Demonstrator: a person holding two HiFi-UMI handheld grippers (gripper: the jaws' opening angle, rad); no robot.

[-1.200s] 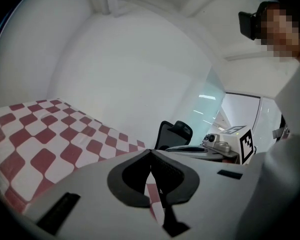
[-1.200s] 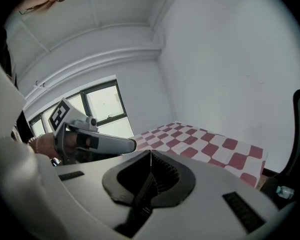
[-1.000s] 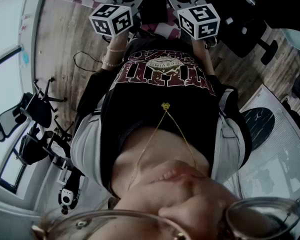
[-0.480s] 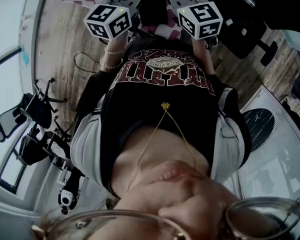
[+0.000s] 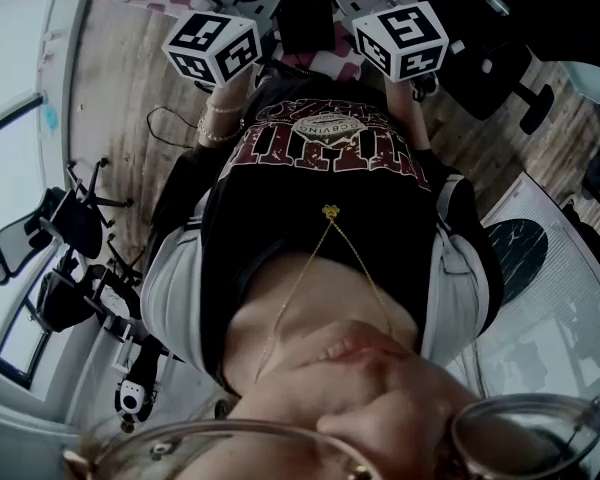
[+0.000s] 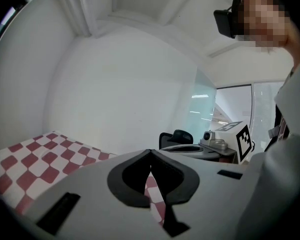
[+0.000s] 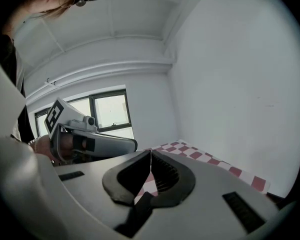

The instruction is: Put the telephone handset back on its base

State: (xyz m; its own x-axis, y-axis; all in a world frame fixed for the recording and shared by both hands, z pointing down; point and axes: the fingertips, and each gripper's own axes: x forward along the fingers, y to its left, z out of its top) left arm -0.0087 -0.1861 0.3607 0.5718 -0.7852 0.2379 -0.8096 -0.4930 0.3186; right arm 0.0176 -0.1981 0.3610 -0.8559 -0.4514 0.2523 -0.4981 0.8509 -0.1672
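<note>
view: head view looks down the person's own front (black printed shirt [image 5: 320, 198]); work area only at top edge of frame.
left gripper [image 6: 150, 158]: jaws fully together, pads meet on one line, nothing between. Only checked cloth [image 6: 32, 159] shows through the gap behind the pads.
right gripper [image 7: 150, 159]: same, jaws pressed tip to tip, empty.
pose: both held up, side by side near top centre of head view, marker cubes [image 5: 212, 46] facing cam. Each gripper view looks mostly at white wall [image 6: 115, 84], cloth low in frame.
handset: not in any view. Not held by either gripper.
base: not in view either. Dark shape [image 5: 305, 13] btwn the two grippers at top centre of head view; too cropped to say what it is.
step (judgement): task not visibly under way; can't tell from here if the handset is already seated.
how to do it well (judgement):
- tip both grippers down so the cloth and phone come into frame before any reach.
- open one pair of jaws wide BEFORE closing in; shut pads would only shove the handset.
- take handset across its narrow mid-section, long axis level.
- line it up w/ the cradle, lower straight, let go only once it sits flat.
- 2nd gripper: steady the base if it slides on the cloth.
risk: reaching blind w/ head cam pointed this low.
</note>
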